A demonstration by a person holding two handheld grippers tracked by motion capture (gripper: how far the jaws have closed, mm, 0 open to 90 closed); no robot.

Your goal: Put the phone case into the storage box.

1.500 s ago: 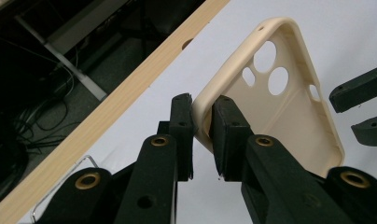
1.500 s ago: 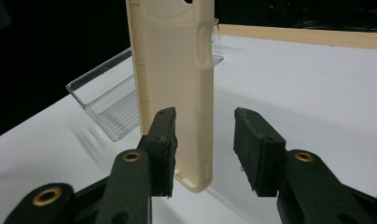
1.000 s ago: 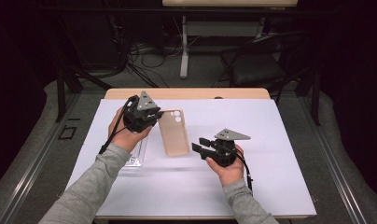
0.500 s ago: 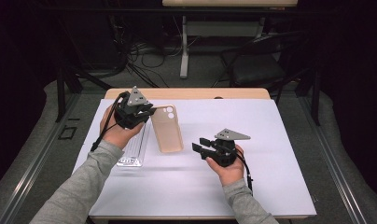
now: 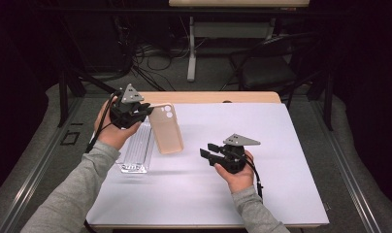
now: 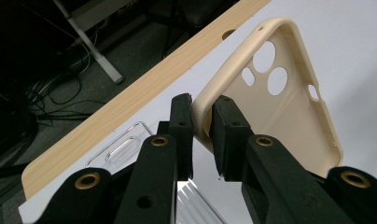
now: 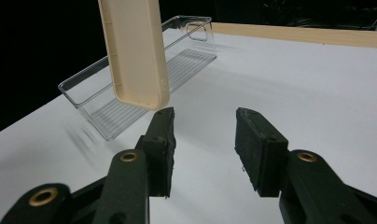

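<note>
A beige phone case (image 5: pixel 166 129) hangs above the white table, held by its top edge in my left gripper (image 5: pixel 146 110). In the left gripper view the black pads pinch the rim of the phone case (image 6: pixel 289 98) beside its camera cut-outs, gripper (image 6: pixel 201 126) shut on it. A clear plastic tray (image 5: pixel 137 148) lies on the table below and left of the case. My right gripper (image 5: pixel 207 150) rests lower right, jaws apart with nothing between them (image 7: pixel 204 135); the phone case (image 7: pixel 136 51) hangs ahead of it, in front of the tray (image 7: pixel 130 88).
The white mat (image 5: pixel 281 145) covers most of the wooden table (image 5: pixel 208 97). Beyond the far edge stand a chair (image 5: pixel 271 63), table legs and loose cables on the dark floor.
My left gripper has carried the phone case up and to the left, off the table, toward the tray. The right gripper has stayed where it was.
</note>
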